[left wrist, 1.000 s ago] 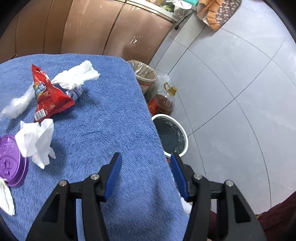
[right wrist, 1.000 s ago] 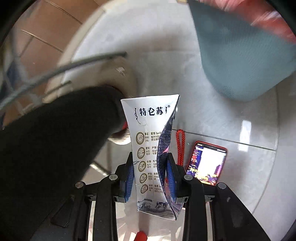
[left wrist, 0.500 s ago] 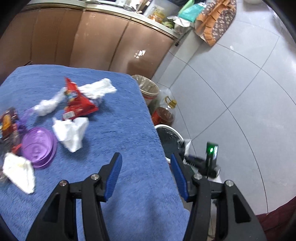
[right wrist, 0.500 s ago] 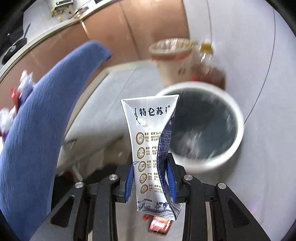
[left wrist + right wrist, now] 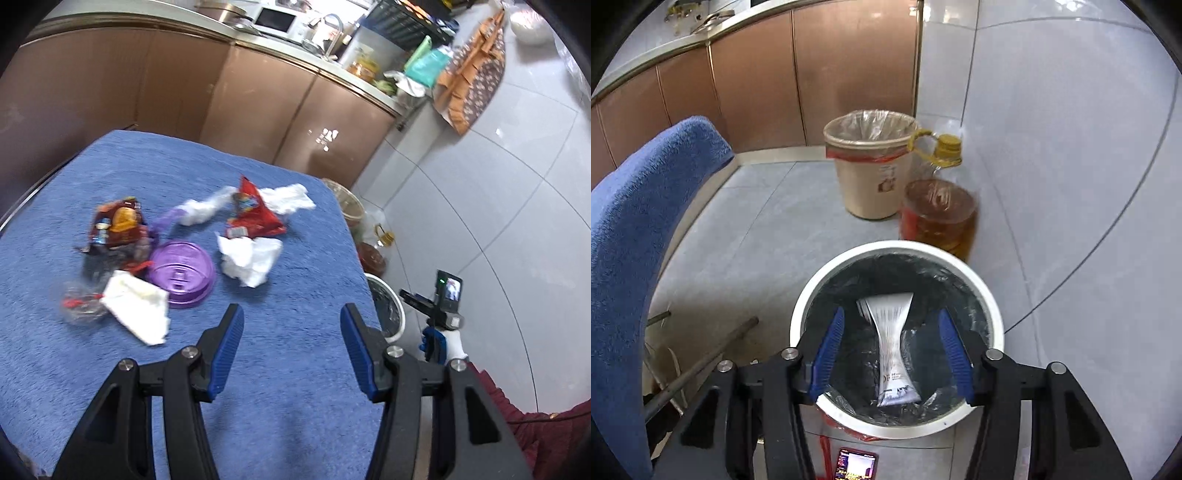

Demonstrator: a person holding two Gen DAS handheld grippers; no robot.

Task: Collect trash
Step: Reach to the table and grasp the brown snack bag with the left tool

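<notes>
The right gripper (image 5: 892, 349) hangs spread over the bin (image 5: 982, 291); the carton (image 5: 892, 347) lies inside. The left gripper (image 5: 291, 349), spread too, sits nearer the tissue (image 5: 249, 258), up-left of its jaws.

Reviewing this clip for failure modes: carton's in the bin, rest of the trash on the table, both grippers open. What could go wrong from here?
1. The oil bottle stands right against the white bin; a careless swing of the right gripper could knock it.
2. The phone lies on the floor at the bin's foot; dropped trash or the gripper could hit it.
3. On the blue towel, tissues, purple lid and wrappers overlap; the left gripper may grab several or snag the towel.
</notes>
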